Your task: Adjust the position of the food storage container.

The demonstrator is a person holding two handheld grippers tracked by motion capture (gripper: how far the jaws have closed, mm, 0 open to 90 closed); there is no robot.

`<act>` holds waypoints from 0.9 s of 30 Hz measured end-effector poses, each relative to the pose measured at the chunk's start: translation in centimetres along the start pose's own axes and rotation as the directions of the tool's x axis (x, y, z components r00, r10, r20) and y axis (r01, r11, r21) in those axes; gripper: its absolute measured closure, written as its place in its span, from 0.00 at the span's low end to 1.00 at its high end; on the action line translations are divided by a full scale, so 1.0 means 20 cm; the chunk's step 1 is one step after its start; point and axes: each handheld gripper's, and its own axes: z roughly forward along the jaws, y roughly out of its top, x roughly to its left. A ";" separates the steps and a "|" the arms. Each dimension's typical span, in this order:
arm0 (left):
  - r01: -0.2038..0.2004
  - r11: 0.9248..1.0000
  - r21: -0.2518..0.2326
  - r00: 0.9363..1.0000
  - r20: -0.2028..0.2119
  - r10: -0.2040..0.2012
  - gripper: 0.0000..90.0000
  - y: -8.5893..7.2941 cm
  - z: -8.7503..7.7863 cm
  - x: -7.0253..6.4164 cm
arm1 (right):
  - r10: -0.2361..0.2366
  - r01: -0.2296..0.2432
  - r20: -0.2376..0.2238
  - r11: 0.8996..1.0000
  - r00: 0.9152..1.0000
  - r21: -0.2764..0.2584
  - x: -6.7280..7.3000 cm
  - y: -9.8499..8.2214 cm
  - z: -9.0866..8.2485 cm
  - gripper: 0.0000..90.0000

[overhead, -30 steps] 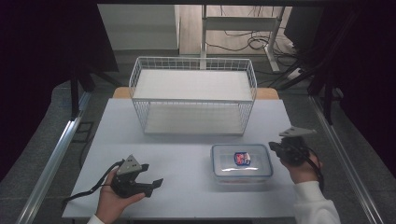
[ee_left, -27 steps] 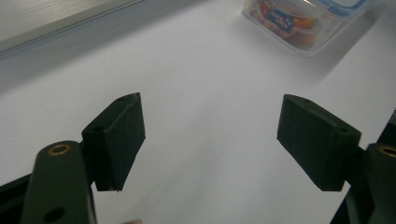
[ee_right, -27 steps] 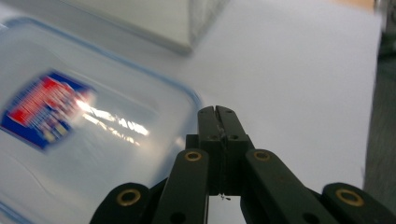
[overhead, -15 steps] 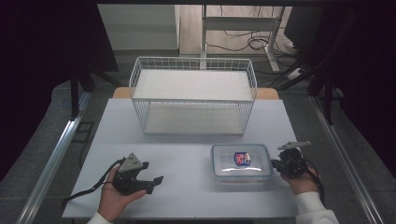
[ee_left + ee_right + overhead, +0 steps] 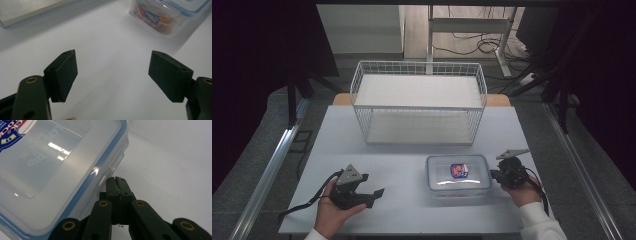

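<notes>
Jaws closed on my right gripper, tips at the side latch of the box, lower centre-right of the high view. My left gripper gapes, empty, lower left. Lid looks sealed; basket above holds nothing, so little seems done.

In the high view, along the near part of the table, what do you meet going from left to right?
Left gripper, jaws apart → clear lidded food container with a red and blue label → right gripper, jaws closed at the container's right side.
</notes>
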 end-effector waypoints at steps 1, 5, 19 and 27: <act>0.002 1.000 -0.002 1.000 0.000 -0.002 0.26 0.00 0.00 0.00 | -0.013 0.013 -0.002 1.000 1.000 0.002 0.02 0.01 0.01 0.99; 0.005 1.000 -0.003 1.000 -0.003 -0.005 0.26 0.00 0.00 0.01 | -0.048 0.049 -0.031 0.999 0.998 0.005 0.10 0.05 0.04 0.99; 0.024 1.000 -0.018 1.000 -0.015 -0.024 0.26 0.00 -0.02 0.04 | -0.132 0.131 -0.072 0.991 0.989 -0.019 0.33 0.17 0.14 0.99; 0.028 0.999 -0.020 0.999 -0.018 -0.028 0.26 0.00 -0.02 0.04 | -0.171 0.169 -0.071 0.985 0.983 -0.031 0.42 0.21 0.18 0.99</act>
